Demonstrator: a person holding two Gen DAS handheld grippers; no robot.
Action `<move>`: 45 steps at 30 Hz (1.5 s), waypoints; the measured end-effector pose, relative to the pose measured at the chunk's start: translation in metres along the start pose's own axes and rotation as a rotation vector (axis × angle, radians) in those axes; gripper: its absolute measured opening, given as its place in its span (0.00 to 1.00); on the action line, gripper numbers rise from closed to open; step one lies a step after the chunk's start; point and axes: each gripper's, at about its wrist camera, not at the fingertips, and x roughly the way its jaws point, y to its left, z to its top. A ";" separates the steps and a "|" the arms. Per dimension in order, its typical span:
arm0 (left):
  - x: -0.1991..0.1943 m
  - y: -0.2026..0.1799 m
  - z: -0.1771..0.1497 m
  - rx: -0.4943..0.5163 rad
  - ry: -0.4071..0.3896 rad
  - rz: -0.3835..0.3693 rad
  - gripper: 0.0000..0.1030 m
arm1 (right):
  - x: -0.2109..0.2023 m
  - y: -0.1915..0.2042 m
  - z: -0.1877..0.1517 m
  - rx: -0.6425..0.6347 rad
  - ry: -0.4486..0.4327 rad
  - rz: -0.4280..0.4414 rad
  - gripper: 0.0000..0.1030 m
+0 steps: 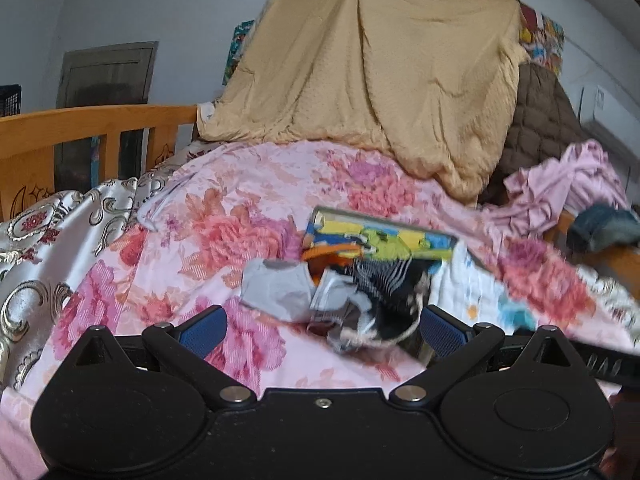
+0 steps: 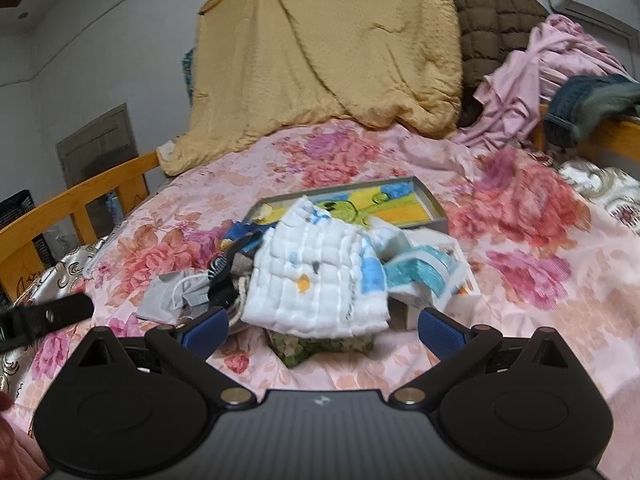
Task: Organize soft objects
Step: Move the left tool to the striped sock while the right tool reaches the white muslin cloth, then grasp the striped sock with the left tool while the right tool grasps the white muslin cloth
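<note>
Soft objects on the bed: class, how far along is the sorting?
Done: nothing visibly sorted. In hand: nothing; left gripper and right gripper are both open. Left: the white quilted cloth, grey cloth and striped cloth lie heaped beside the tray.

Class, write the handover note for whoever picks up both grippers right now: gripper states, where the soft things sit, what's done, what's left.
Left gripper: open, empty, aimed at the grey cloth and striped cloth.
Right gripper: open, empty, facing the white quilted cloth.
All lie in one loose heap on the floral bedspread, in front of the shallow tray.
Done: nothing sorted that shows.
Left: pick up and sort each piece.
</note>
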 end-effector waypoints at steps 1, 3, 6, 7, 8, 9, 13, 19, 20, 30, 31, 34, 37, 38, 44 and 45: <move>0.002 -0.001 0.004 0.009 -0.005 -0.007 0.99 | 0.003 0.001 0.002 -0.018 0.003 0.008 1.00; 0.009 -0.004 0.012 0.041 -0.008 -0.025 0.99 | 0.010 0.001 0.006 -0.045 0.012 0.006 1.00; 0.027 -0.009 0.024 0.088 0.001 -0.063 0.99 | 0.020 0.001 0.011 -0.089 0.019 0.001 1.00; 0.032 -0.010 0.028 0.097 0.002 -0.077 0.99 | 0.025 0.000 0.012 -0.105 0.020 0.003 1.00; 0.040 -0.011 0.032 0.109 0.003 -0.096 0.99 | 0.030 0.000 0.015 -0.132 0.018 0.007 1.00; 0.047 -0.011 0.035 0.118 0.004 -0.113 0.99 | 0.032 -0.001 0.017 -0.153 0.012 0.012 1.00; 0.073 -0.019 0.043 0.195 -0.002 -0.147 0.99 | 0.048 -0.002 0.028 -0.249 -0.018 0.043 1.00; 0.107 -0.027 0.044 0.307 0.014 -0.188 0.99 | 0.074 0.001 0.033 -0.370 0.020 0.120 1.00; 0.110 -0.028 0.043 0.318 0.019 -0.195 0.99 | 0.078 0.001 0.032 -0.378 0.026 0.115 1.00; 0.157 -0.022 0.038 0.302 0.124 -0.316 0.99 | 0.089 0.021 0.013 -0.540 0.034 0.064 1.00; 0.161 -0.020 0.039 0.291 0.137 -0.325 0.99 | 0.091 0.023 0.011 -0.550 0.035 0.059 1.00; 0.173 -0.015 0.044 0.236 0.199 -0.350 0.96 | 0.093 0.022 0.011 -0.535 0.034 0.054 1.00; 0.185 -0.005 0.048 0.149 0.236 -0.387 0.91 | 0.095 0.016 0.013 -0.502 0.033 0.050 0.98; 0.188 -0.004 0.049 0.130 0.243 -0.398 0.88 | 0.095 0.015 0.014 -0.487 0.038 0.055 0.97; 0.199 0.000 0.049 0.039 0.297 -0.462 0.72 | 0.096 0.011 0.015 -0.476 0.047 0.081 0.85; 0.200 0.002 0.048 0.018 0.306 -0.474 0.68 | 0.096 0.012 0.014 -0.480 0.047 0.081 0.82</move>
